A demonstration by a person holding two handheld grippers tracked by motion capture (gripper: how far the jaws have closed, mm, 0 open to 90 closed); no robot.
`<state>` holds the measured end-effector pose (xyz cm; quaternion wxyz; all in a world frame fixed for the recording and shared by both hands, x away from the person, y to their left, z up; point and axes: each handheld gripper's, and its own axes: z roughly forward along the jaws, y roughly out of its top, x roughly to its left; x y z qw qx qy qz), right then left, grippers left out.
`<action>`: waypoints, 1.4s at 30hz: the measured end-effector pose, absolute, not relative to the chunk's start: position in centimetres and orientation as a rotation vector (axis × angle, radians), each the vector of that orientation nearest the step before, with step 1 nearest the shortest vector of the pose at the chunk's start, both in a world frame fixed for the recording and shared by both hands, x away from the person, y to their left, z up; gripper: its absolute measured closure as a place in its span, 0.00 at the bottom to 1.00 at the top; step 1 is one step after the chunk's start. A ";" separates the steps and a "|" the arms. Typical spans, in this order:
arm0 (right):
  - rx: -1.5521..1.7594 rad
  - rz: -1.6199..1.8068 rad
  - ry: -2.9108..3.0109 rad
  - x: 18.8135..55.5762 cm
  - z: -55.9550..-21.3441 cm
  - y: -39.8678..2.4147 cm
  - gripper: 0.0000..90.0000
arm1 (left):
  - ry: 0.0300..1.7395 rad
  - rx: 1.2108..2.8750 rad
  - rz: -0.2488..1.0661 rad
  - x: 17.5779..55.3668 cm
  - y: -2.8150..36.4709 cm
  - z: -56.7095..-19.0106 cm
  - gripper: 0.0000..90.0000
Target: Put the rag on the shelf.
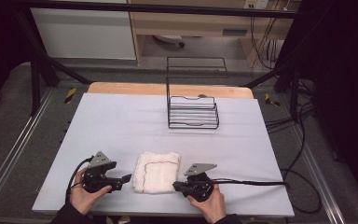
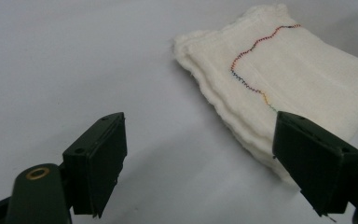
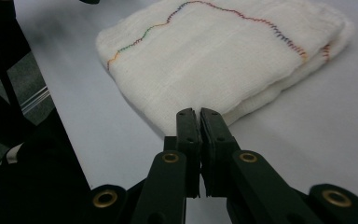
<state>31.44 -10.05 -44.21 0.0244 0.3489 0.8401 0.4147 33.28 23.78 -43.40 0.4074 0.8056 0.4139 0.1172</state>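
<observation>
White and folded into a thick pad, the cloth (image 1: pixel 156 171) lies flat on the pale table (image 1: pixel 121 121), near the edge closest to the person and between the two grippers. A wavy line of coloured stitching runs across its top face, and the stacked layers show along its edges.

Left of the cloth, the left gripper (image 1: pixel 127 178) is held in the person's left hand (image 1: pixel 85 195) and points toward the cloth's left edge. In the left gripper view its fingers (image 2: pixel 98 168) stand wide apart with bare table between them; nothing is held. One of them sits just in front of the near corner of the cloth, but I cannot tell whether it touches the fabric.

To the cloth's right, the right gripper (image 1: pixel 176 185) is held in the right hand (image 1: pixel 210 205), its tip at the cloth's near right corner. In the right gripper view its fingers (image 3: pixel 189 126) are pressed together with only a thin seam between them. Their tips meet the folded edge of the cloth; whether a layer of fabric is pinched between them I cannot tell. A black cable (image 1: pixel 251 183) trails from this gripper across the table to the right.

Farther back on the table, well apart from the cloth, stands a black wire rack (image 1: pixel 193 109).
</observation>
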 end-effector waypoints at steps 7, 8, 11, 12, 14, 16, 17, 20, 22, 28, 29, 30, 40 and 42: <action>1.082 1.172 2.612 32.0 -43.0 -12.3 0.97 | 1.039 2.022 0.287 33.7 23.3 -43.2 0.20; 1.080 1.157 2.612 32.1 -43.0 -12.6 0.97 | 1.028 2.029 0.282 34.1 23.0 -43.0 0.20; 1.107 1.123 2.596 32.4 -43.0 -13.3 0.97 | 1.014 2.036 0.272 34.6 22.5 -42.8 0.20; 1.109 1.110 2.590 32.5 -43.1 -13.5 0.96 | 1.006 2.042 0.263 34.9 22.2 -42.7 0.20; 1.115 1.091 2.581 32.7 -43.2 -13.9 0.96 | 0.988 2.058 0.252 35.4 21.6 -42.5 0.23; 1.133 1.075 2.568 32.9 -43.3 -14.1 0.96 | 0.966 2.075 0.245 35.8 20.8 -42.4 0.28; 1.134 1.052 2.561 33.1 -43.4 -14.2 0.96 | 0.941 2.095 0.246 36.4 19.9 -42.4 0.30; 1.135 1.009 2.547 33.3 -43.6 -14.2 0.95 | 0.923 2.118 0.242 37.2 19.0 -42.6 0.39; 1.133 1.022 2.539 33.2 -43.6 -14.3 0.93 | 0.911 2.147 0.229 38.0 18.2 -43.0 0.43; 1.186 1.133 2.426 33.0 -43.0 -15.4 0.71 | 0.897 2.185 0.185 39.4 16.7 -43.9 0.61; 1.190 1.139 2.420 33.0 -43.1 -15.4 0.68 | 0.892 2.196 0.177 39.5 16.5 -44.1 0.63; 1.190 1.139 2.420 33.0 -43.1 -15.4 0.68 | 0.885 2.217 0.180 39.4 16.4 -44.2 0.63; 1.281 1.150 2.415 33.2 -44.8 -14.1 0.65 | 0.884 2.218 0.137 39.1 16.5 -44.3 0.86; 1.319 1.172 2.428 33.3 -45.1 -13.9 0.75 | 0.893 2.214 0.140 39.0 16.5 -44.3 0.91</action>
